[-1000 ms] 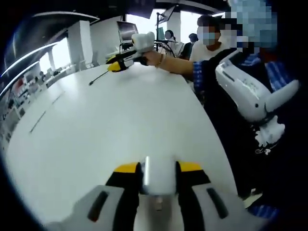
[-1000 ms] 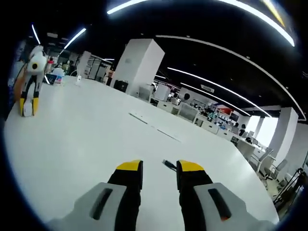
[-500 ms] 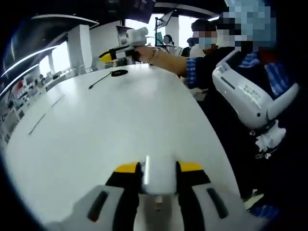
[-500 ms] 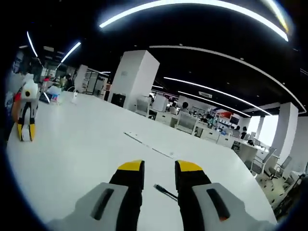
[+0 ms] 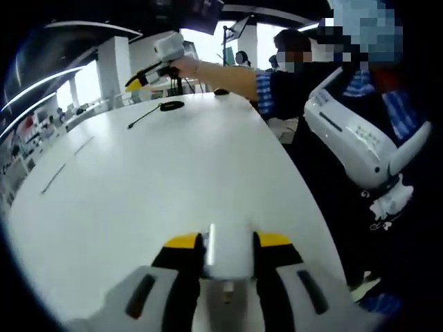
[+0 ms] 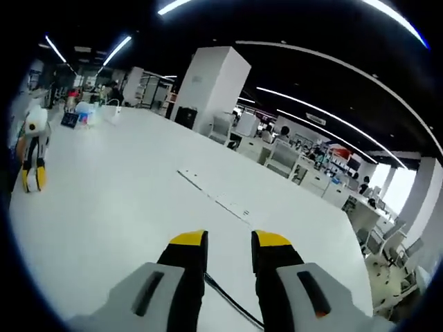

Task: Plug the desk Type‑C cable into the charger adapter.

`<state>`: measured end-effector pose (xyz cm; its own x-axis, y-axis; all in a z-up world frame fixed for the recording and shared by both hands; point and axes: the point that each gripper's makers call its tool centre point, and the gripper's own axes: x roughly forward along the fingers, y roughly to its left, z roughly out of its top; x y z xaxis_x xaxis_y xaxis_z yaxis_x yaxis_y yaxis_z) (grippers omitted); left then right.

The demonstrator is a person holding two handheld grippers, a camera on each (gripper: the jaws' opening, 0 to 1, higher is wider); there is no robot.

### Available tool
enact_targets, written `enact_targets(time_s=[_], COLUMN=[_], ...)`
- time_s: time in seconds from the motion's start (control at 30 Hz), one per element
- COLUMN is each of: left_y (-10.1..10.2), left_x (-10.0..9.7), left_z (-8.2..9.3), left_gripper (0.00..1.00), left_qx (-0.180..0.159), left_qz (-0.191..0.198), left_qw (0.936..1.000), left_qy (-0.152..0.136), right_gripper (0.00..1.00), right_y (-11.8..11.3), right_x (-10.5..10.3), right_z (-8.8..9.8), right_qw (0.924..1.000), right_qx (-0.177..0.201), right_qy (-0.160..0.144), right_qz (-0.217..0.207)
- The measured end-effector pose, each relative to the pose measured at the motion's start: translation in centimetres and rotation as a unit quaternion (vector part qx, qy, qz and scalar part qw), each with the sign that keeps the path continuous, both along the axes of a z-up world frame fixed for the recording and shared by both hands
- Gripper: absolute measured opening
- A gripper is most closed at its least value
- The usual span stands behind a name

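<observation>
Basically the left gripper [image 5: 227, 242] has its jaws clamped on the white charger adapter [image 5: 228, 250], which sits between the yellow tips low in the left gripper view; its port side is hidden, and its lower end is hard to read against the gripper body. The Type-C cable [image 5: 147, 113] lies far off on the white worktop [image 5: 173, 173], a thin dark line ending in a dark blob, too small to make out the plug. In the right gripper view the same cable [image 6: 228, 302] shows as a thin dark strand running down between and below the jaws of the right gripper [image 6: 229, 242]; its ends are cut off by the gripper body, so contact is unclear. Those jaws stand apart with nothing clearly held. The right gripper [image 5: 149, 71] also appears at the top of the left gripper view, held up above the far end of the worktop by a hand [image 5: 185, 66]. The left gripper [image 6: 32, 162] shows small at the left edge of the right gripper view, detail blurred. A flat grey strip [image 6: 214, 197] lies mid-worktop. Wide bare surface lies ahead of both grippers; the worktop's curved edge runs close on the right in the left gripper view, beside a person's dark torso [image 5: 332, 187].
</observation>
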<state>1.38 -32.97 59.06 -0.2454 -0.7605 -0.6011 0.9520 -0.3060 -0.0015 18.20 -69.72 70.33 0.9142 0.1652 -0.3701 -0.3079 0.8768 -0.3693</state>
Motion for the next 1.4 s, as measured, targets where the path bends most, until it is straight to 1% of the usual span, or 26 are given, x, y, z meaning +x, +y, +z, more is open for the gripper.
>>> enact_targets(time_s=[0.03,0.1,0.13,0.17,0.2,0.33,0.37,0.43,0.5,0.57,0.6,0.7,0.77,0.8,0.9,0.93,0.97,1.03,1.07,1.1,1.13,1.17,1.2,1.23,1.3,1.4], left_y=[0.0,0.0,0.0,0.0,0.0,0.0,0.0,0.0,0.0,0.0,0.0,0.0,-0.1,-0.1,-0.1,-0.1,-0.1,-0.2,-0.2,-0.2,-0.2,-0.2,-0.2,-0.2,-0.2,-0.2], left_x=[0.0,0.0,0.0,0.0,0.0,0.0,0.0,0.0,0.0,0.0,0.0,0.0,0.0,0.0,0.0,0.0,0.0,0.0,0.1,0.1,0.1,0.1,0.1,0.1,0.1,0.2], left_z=[0.0,0.0,0.0,0.0,0.0,0.0,0.0,0.0,0.0,0.0,0.0,0.1,0.1,0.1,0.1,0.1,0.1,0.2,0.2,0.2,0.2,0.2,0.2,0.2,0.2,0.2], left_gripper=[0.29,0.29,0.29,0.29,0.29,0.29,0.29,0.29,0.29,0.29,0.29,0.29,0.29,0.29,0.29,0.29,0.29,0.29,0.29,0.29,0.29,0.29,0.29,0.29,0.29,0.29], left_qx=[0.000,-0.001,-0.001,-0.001,-0.001,-0.002,-0.003,-0.003,-0.005,-0.005,-0.006,-0.006,-0.007,-0.007,-0.008,-0.009,-0.009,-0.010,-0.010,-0.010,-0.010,-0.010,-0.011,-0.011,-0.011,-0.012], left_qz=[0.000,0.000,0.000,0.000,0.000,-0.001,-0.001,-0.002,-0.003,-0.003,-0.003,-0.004,-0.004,-0.004,-0.005,-0.005,-0.005,-0.006,-0.006,-0.006,-0.006,-0.006,-0.006,-0.006,-0.007,-0.007], left_qw=[1.0000,1.0000,1.0000,1.0000,1.0000,1.0000,1.0000,1.0000,1.0000,1.0000,1.0000,1.0000,1.0000,1.0000,0.9999,0.9999,0.9999,0.9999,0.9999,0.9999,0.9999,0.9999,0.9999,0.9999,0.9999,0.9999], left_qy=[0.000,0.000,0.000,0.001,0.001,0.001,0.001,0.002,0.001,0.001,0.001,0.002,0.003,0.003,0.004,0.004,0.004,0.005,0.005,0.005,0.005,0.005,0.005,0.005,0.005,0.005], right_gripper=[0.25,0.25,0.25,0.25,0.25,0.25,0.25,0.25,0.24,0.24,0.24,0.23,0.23,0.23,0.22,0.22,0.21,0.20,0.18,0.18,0.18,0.18,0.18,0.18,0.17,0.16], right_y=[0.0,0.1,0.1,0.1,0.1,-0.2,-0.2,-0.3,-0.2,-0.2,-0.3,-0.7,-1.0,-1.2,-1.0,-1.0,-0.9,-0.8,-0.9,-1.0,-1.0,-1.1,-0.7,-0.7,-1.0,-1.2], right_x=[0.3,0.7,1.0,1.1,1.2,1.9,2.1,2.4,2.4,2.3,2.4,2.5,2.2,2.1,1.6,1.4,1.0,1.0,1.2,1.3,1.3,1.2,0.8,0.7,0.7,1.0], right_z=[-0.1,-0.6,-0.6,-1.0,-1.3,-1.8,-2.0,-2.3,-2.8,-3.5,-3.8,-5.0,-6.2,-6.6,-7.8,-8.2,-8.7,-9.1,-9.3,-9.5,-9.5,-9.7,-10.1,-10.3,-10.8,-11.1], right_qw=[1.0000,0.9993,0.9992,0.9982,0.9972,0.9940,0.9921,0.9901,0.9861,0.9802,0.9787,0.9685,0.9549,0.9499,0.9356,0.9290,0.9197,0.9126,0.9096,0.9048,0.9042,0.9004,0.8928,0.8901,0.8796,0.8759], right_qx=[-0.005,-0.017,-0.017,-0.030,-0.035,-0.060,-0.069,-0.072,-0.084,-0.100,-0.106,-0.130,-0.155,-0.164,-0.170,-0.176,-0.183,-0.184,-0.191,-0.198,-0.197,-0.197,-0.190,-0.188,-0.208,-0.211], right_qy=[0.006,0.030,0.033,0.046,0.059,0.082,0.093,0.107,0.127,0.150,0.157,0.193,0.230,0.243,0.283,0.298,0.318,0.333,0.338,0.347,0.348,0.357,0.376,0.382,0.394,0.402], right_qz=[0.001,0.014,0.014,0.025,0.028,0.040,0.048,0.055,0.067,0.081,0.081,0.088,0.106,0.108,0.125,0.131,0.140,0.149,0.147,0.149,0.150,0.151,0.161,0.163,0.165,0.165])
